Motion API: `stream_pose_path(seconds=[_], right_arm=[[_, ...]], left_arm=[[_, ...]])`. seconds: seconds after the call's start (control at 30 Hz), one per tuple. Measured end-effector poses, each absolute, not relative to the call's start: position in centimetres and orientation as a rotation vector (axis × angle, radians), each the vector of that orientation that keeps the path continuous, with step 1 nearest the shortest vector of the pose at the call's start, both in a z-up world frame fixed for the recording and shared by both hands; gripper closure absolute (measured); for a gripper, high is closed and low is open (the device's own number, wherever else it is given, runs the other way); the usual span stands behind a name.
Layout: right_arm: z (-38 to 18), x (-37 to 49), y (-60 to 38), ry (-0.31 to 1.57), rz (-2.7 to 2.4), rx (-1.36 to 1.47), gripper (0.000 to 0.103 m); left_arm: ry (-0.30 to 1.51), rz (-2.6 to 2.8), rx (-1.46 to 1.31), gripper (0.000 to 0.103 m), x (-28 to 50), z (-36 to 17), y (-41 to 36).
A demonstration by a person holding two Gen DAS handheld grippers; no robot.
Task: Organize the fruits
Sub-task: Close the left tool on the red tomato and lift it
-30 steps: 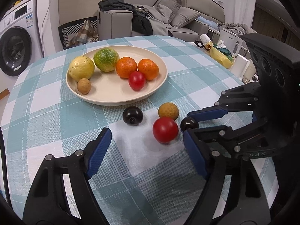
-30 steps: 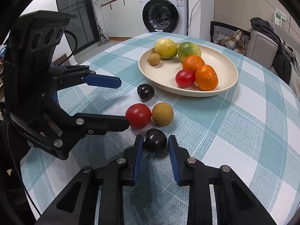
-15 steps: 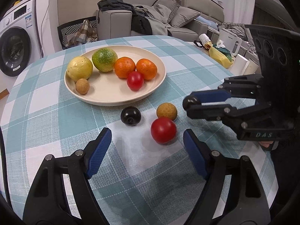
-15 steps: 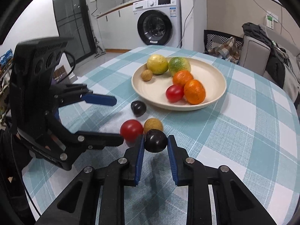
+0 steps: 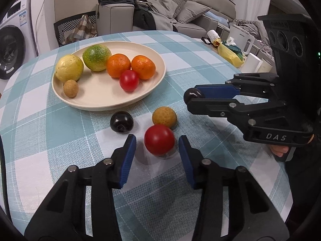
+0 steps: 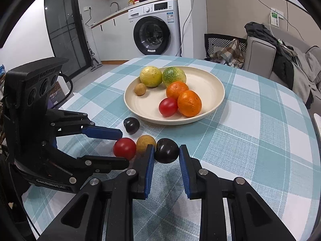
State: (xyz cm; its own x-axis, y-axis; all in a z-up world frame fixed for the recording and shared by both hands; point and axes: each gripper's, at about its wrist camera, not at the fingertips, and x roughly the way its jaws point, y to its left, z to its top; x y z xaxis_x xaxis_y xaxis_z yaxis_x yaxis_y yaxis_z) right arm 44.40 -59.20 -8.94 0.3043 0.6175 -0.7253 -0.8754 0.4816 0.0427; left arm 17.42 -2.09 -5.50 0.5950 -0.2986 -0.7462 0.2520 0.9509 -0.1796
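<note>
Here the right gripper point(image 6: 166, 161) holds a dark plum point(image 6: 166, 150) pinched between its blue pads, lifted clear of the checked tablecloth point(image 6: 250, 140). The left gripper point(image 5: 157, 153) sits low with its jaws fairly wide, one on each side of a red tomato point(image 5: 159, 139) that rests on the cloth, with small gaps on both sides. Just behind that tomato, touching it, lies a tan round fruit point(image 5: 164, 117), and a second dark plum point(image 5: 121, 122) lies near them, just in front of the cream plate point(image 5: 100, 102). On the plate are a yellow fruit point(image 5: 69, 70), a green one point(image 5: 97, 57), two oranges point(image 5: 118, 65), another tomato point(image 5: 129, 80) and a small brown fruit point(image 5: 70, 88). The table is round. Beyond it stand a washing machine point(image 6: 155, 32), a grey sofa point(image 5: 180, 18) heaped with clothes, and a yellow bag point(image 5: 230, 53) by the table's edge.
</note>
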Motion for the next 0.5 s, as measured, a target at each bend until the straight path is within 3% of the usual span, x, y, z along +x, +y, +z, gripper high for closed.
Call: stream_pose_path(seconds=[0.1,0.5], right_arm=[[-9.02,44.32,-59.13,0.756,1.023,-0.400,0.077],[-9.11,44.51,-59.32,0.755,1.020,-0.392,0.077]], left_arm=[[0.884,-0.325,-0.064,0.075,17.53,-5.58,-2.10],[0.858,-0.329,-0.083,0.075,17.24,-5.22,-1.53]])
